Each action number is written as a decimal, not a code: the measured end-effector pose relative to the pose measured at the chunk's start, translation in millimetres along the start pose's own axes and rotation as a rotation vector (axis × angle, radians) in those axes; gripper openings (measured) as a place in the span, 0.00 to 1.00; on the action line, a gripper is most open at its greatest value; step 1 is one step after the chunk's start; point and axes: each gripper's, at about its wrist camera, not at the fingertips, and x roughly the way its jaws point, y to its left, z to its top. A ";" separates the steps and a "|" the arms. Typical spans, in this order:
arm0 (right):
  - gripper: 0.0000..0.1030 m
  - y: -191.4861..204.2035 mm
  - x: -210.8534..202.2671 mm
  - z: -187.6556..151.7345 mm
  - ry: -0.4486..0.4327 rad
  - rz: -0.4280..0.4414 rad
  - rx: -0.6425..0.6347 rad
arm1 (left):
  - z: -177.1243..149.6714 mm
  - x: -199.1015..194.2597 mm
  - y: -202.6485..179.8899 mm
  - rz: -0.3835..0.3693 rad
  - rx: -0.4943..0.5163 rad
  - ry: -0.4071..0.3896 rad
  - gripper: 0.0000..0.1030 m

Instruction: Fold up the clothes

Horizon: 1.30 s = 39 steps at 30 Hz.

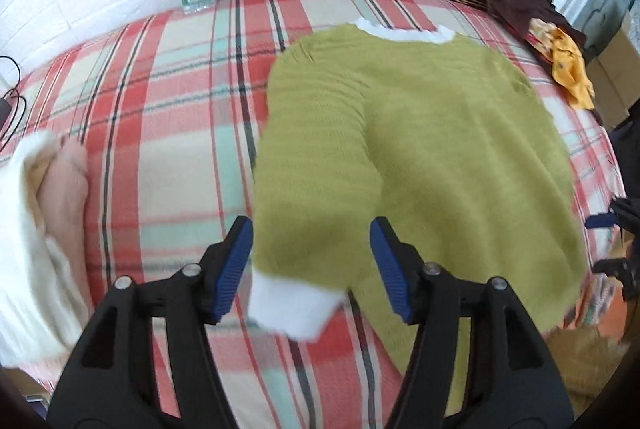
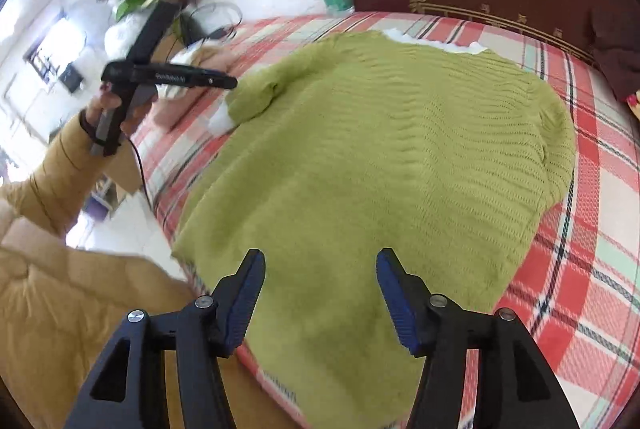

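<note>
Green sweater (image 2: 360, 157) flat on bed (image 1: 160, 77). Soft, floppy knit, light. Left gripper (image 1: 312, 269) jaws wide, empty, over white cuff (image 1: 292, 305). Right gripper (image 2: 320, 297) jaws wide, empty, above near hem. Grab cuff, hem.

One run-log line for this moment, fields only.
stage: sleeve fold | sweater: flat on bed | sleeve: between left gripper pads, unpinched | right gripper: open over hem
</note>
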 end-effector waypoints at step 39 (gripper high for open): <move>0.40 -198.4 5.4 91.7 0.150 -0.754 0.025 | 95.5 57.9 11.3 0.062 -0.051 -0.030 0.20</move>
